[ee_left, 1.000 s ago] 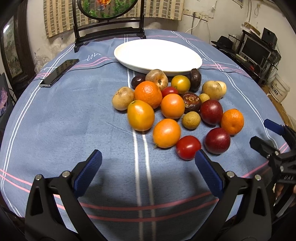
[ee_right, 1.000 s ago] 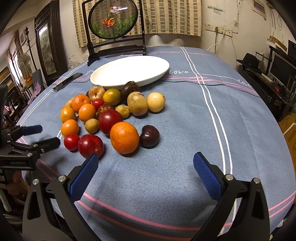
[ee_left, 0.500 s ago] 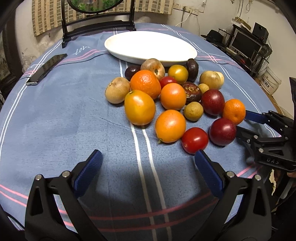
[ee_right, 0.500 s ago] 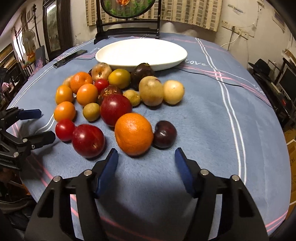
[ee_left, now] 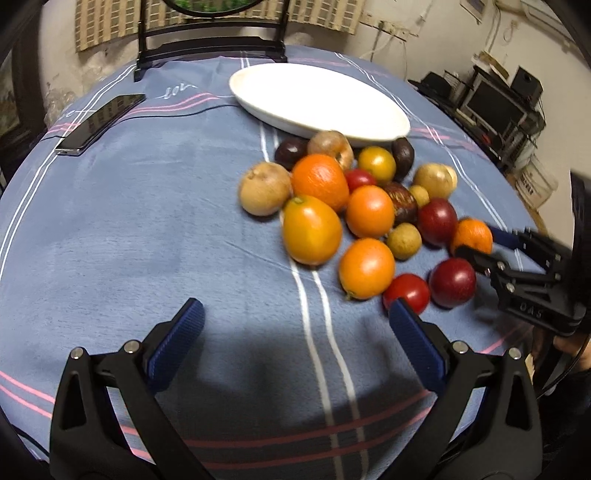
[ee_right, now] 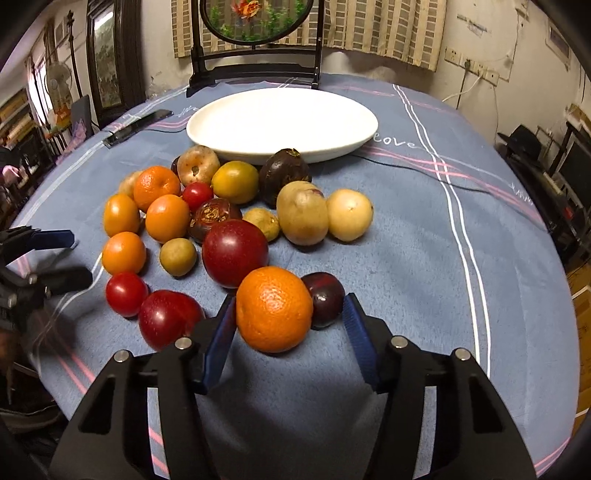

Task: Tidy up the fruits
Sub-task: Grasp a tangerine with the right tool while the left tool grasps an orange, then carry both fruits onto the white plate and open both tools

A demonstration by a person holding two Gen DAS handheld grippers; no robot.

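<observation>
A pile of fruit lies on the blue cloth in front of an empty white plate [ee_right: 280, 122] [ee_left: 317, 99]. My right gripper [ee_right: 288, 332] is low over the cloth with the nearest orange [ee_right: 273, 308] between its blue pads. Its jaws are closing: the left pad is at the orange's skin and the right pad stands clear, beside a dark plum [ee_right: 327, 301]. In the left wrist view that gripper [ee_left: 476, 242] straddles the same orange [ee_left: 474, 232]. My left gripper [ee_left: 295, 332] is open and holds nothing, with its right fingertip close to a red tomato [ee_left: 406, 291].
A black phone [ee_left: 99, 123] lies at the far left of the cloth. A dark wooden stand with a round screen [ee_right: 255, 22] rises behind the plate. The round table's edge drops off at the right, with shelves and clutter beyond.
My right gripper has come forward to the orange and its jaws have narrowed around it. The left gripper has edged closer to the fruit and stays wide.
</observation>
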